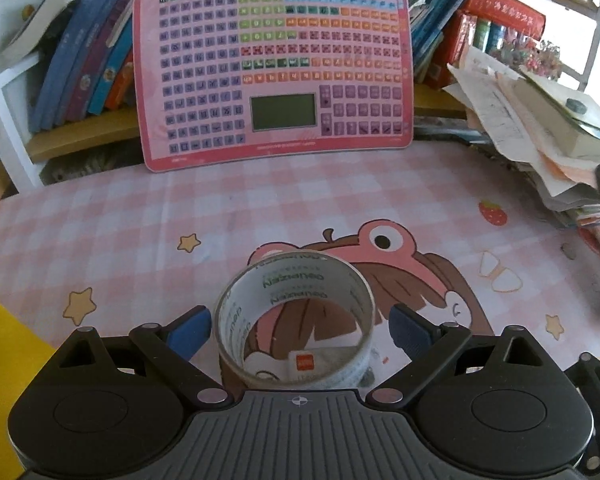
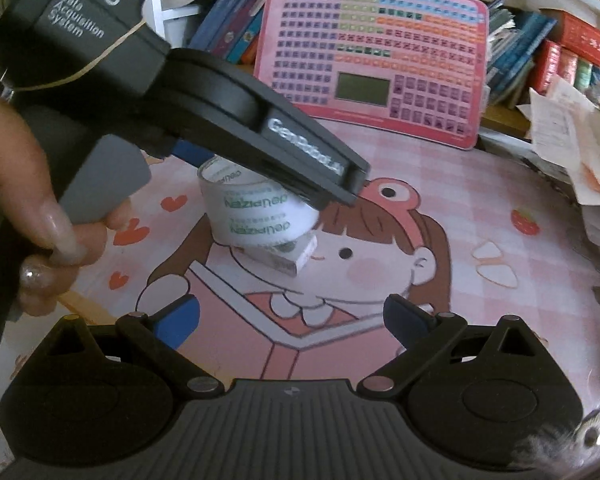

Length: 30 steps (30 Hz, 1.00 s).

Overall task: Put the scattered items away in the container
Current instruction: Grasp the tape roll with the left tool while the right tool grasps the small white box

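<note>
A pink checked desk mat [image 1: 100, 216], printed with a cartoon girl, is spread flat beneath both grippers. A pink keyboard-style chart board [image 1: 272, 68] is propped upright against the bookshelf at the rear. The roll of clear tape [image 1: 294, 320] is stood on its edge between the blue pads [image 1: 190, 332] of the left gripper [image 1: 296, 330], which is spread wide; a narrow gap is seen on each side, and no contact is shown. In the right wrist view, the roll is seen resting partly on a small white box [image 2: 290, 256]. The right gripper [image 2: 292, 320] is likewise held wide apart, with nothing between its fingers. The tape roll is a glossy, translucent ring bearing green lettering.
</note>
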Tool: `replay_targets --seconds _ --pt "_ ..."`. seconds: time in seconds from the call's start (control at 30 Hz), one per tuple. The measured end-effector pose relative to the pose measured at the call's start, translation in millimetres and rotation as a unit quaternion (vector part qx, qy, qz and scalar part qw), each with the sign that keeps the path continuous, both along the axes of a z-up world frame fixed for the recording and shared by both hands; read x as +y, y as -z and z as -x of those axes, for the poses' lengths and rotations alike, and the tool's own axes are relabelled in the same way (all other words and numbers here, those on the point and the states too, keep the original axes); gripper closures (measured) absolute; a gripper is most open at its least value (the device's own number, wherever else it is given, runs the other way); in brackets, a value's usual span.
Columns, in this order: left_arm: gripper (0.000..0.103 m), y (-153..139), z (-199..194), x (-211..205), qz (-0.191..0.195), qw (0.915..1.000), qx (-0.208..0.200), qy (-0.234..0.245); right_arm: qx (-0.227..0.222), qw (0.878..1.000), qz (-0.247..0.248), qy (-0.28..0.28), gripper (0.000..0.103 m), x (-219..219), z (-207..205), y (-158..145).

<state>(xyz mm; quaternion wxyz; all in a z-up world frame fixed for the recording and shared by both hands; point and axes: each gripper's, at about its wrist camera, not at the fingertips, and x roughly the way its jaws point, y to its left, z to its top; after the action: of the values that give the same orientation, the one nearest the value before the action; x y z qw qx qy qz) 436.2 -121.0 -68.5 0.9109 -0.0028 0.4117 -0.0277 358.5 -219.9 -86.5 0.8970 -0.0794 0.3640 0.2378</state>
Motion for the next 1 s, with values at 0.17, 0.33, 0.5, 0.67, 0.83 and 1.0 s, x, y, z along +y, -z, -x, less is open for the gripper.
replay_targets --seconds 0.17,0.33,0.5,0.67,0.83,1.0 --pt "0.017 2 -5 11 0.018 0.9995 0.016 -0.019 -0.012 1.000 -0.023 0.005 0.005 6 -15 5" --pt "0.018 -10 10 35 0.061 0.9966 0.014 -0.054 -0.013 1.000 -0.028 -0.003 0.006 16 -24 9" --pt "0.018 -37 37 55 0.074 0.9944 -0.011 -0.075 -0.016 1.000 -0.017 -0.013 0.009 30 -31 13" --pt "0.018 -61 67 69 0.080 0.9928 -0.024 -0.086 -0.028 1.000 0.002 0.000 0.015 43 -38 14" --pt "0.018 -74 96 72 0.073 0.9940 -0.014 -0.080 -0.030 0.999 -0.002 0.017 0.027 45 -36 13" --pt "0.018 -81 118 70 0.082 0.9930 -0.015 -0.083 -0.031 0.999 -0.003 0.042 0.040 39 -39 13"
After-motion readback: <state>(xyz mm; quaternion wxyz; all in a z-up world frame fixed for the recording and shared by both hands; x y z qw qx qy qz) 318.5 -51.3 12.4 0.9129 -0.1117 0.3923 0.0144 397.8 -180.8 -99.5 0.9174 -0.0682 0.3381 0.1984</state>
